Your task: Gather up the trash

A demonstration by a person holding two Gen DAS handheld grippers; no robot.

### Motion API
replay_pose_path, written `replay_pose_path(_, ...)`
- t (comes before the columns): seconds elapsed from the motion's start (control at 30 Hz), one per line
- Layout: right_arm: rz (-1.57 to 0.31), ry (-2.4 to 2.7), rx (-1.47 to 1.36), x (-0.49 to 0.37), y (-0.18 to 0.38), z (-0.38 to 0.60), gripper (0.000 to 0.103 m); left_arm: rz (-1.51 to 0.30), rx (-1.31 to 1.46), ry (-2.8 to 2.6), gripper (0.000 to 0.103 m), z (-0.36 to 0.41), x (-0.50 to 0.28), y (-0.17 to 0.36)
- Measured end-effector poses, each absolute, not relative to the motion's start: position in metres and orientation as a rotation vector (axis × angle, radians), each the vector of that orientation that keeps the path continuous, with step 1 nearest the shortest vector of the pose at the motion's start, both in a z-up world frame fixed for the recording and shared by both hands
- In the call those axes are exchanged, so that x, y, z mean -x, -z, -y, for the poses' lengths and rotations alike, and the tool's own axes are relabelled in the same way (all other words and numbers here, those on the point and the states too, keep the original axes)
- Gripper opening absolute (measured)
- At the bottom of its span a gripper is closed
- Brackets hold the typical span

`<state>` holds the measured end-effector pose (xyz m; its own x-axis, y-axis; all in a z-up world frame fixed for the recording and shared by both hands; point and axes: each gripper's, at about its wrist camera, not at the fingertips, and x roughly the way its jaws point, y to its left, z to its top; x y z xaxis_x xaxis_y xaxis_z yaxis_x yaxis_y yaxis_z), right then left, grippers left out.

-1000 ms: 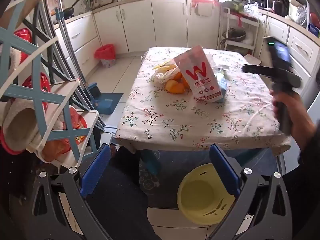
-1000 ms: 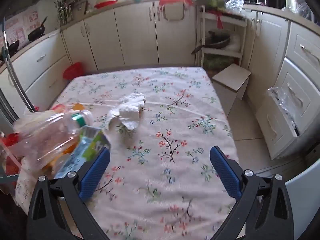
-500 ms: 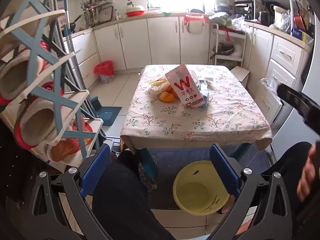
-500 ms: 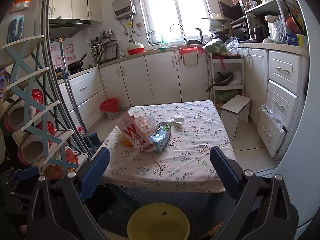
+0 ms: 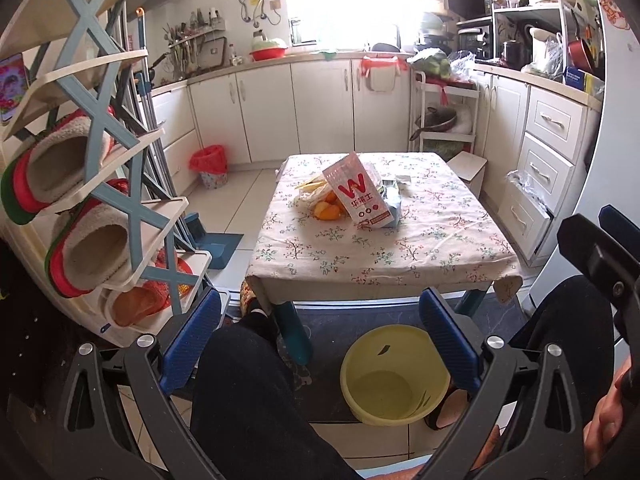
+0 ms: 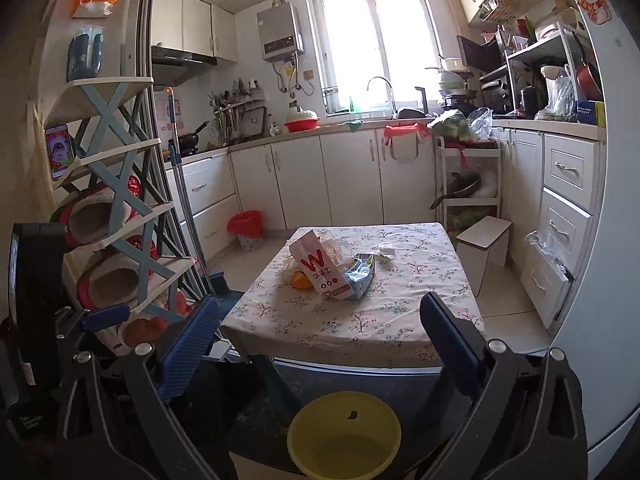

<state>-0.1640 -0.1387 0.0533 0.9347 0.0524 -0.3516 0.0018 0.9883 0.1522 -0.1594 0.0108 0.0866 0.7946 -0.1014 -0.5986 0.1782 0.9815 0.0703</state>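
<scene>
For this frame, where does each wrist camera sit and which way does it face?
Left wrist: on the left gripper, low, facing the floral-clothed table; a dark-trousered leg and the right hand show.
Right wrist: on the right gripper, higher, facing the same table and window; the left gripper's body shows at its left edge.
Shared: white paper bag with red W, yellow plastic basin. Both jaws stand open, empty.

Daylight from window, blown out in both views. Table evenly lit; floor beneath in shadow. Strong fisheye bending and dark vignette at edges. Focus sharp; no motion blur.
</scene>
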Motion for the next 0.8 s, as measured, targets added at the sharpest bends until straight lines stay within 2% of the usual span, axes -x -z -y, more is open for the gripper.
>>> replay_pose_path(0.8,-0.421,-0.046,-0.163,0.1665,-0.0591,0.1380,0.096,-0.641,-0.098,0.136,0.095,-0.0180,0.1594,-0.0807)
